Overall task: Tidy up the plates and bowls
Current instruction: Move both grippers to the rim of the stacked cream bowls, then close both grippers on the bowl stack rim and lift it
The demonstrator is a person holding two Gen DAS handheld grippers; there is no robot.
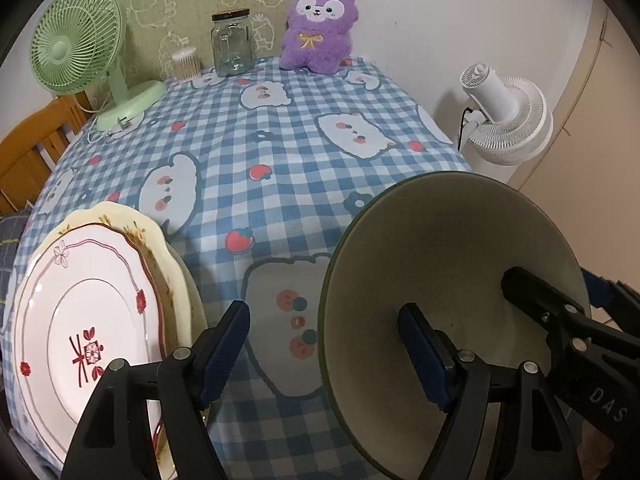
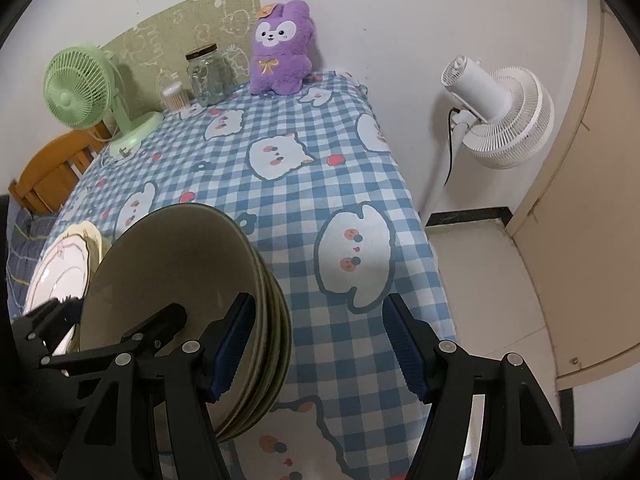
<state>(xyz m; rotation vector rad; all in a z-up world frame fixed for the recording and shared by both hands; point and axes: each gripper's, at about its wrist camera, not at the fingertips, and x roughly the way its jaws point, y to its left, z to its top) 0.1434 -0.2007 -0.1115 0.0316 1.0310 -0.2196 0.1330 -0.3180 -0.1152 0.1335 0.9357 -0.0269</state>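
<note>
Left gripper (image 1: 324, 354): pitched steeply down over checked tablecloth (image 1: 256, 148), jaws apart, nothing clamped; bare cloth between pads. Right gripper (image 2: 318, 346): pitched steeply down beside it, jaws apart, nothing clamped. Stack of green bowls (image 2: 176, 280): near table edge, tilted, just left of right gripper's left pad; contact cannot be told. Stack of patterned plates (image 1: 92, 312): near left corner, left of bowls, beside left gripper's left finger. Purple plush toy (image 1: 318, 28) at far edge.
</note>
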